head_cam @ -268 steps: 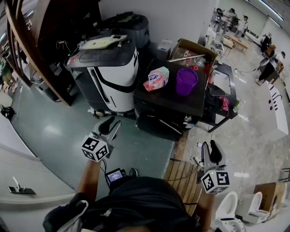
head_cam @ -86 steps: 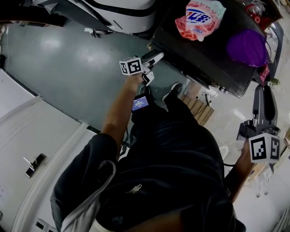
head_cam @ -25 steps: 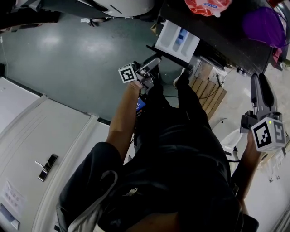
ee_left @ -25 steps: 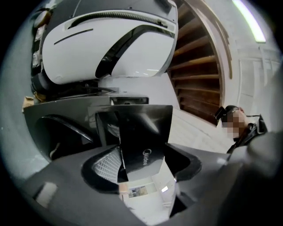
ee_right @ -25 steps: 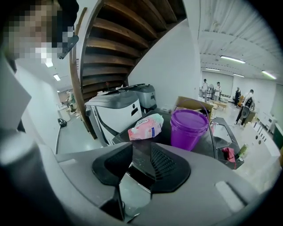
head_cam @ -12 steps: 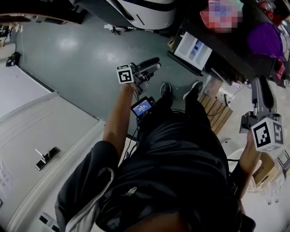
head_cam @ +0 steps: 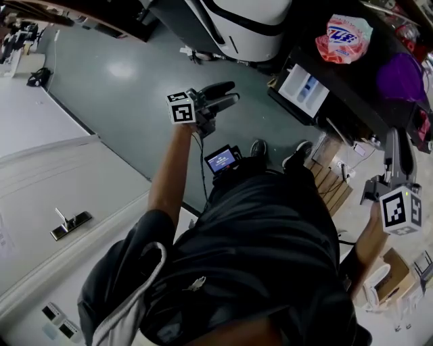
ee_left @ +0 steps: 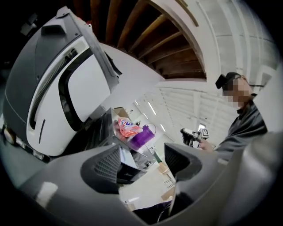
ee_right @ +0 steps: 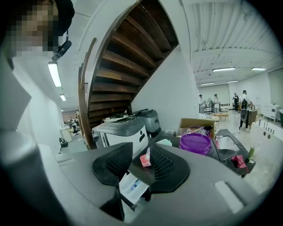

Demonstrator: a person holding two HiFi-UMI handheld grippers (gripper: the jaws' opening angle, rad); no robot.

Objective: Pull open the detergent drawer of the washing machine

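The white detergent drawer [head_cam: 305, 83] stands pulled out from the front of the black washing machine [head_cam: 352, 84]. My left gripper [head_cam: 234, 94] is held in the air to the left of the drawer and apart from it, its jaws open and empty. In the left gripper view the left gripper [ee_left: 141, 164] frames the drawer [ee_left: 124, 157] in the distance. My right gripper [head_cam: 395, 137] hangs at the right edge, beside the machine, touching nothing. In the right gripper view the right gripper [ee_right: 140, 162] shows a narrow empty gap, with the drawer [ee_right: 131, 187] behind it.
A pink detergent bag [head_cam: 346, 35] and a purple bowl [head_cam: 404, 76] sit on the machine's top. A grey-and-white appliance [head_cam: 245, 20] stands to its left. A wooden pallet [head_cam: 331, 190] lies by the person's feet. White doors [head_cam: 71, 221] close off the left, and a staircase [ee_right: 128, 66] rises behind.
My left gripper has drawn away from the open drawer, risen and rolled. My right gripper has lifted a little. The drawer stays pulled out.
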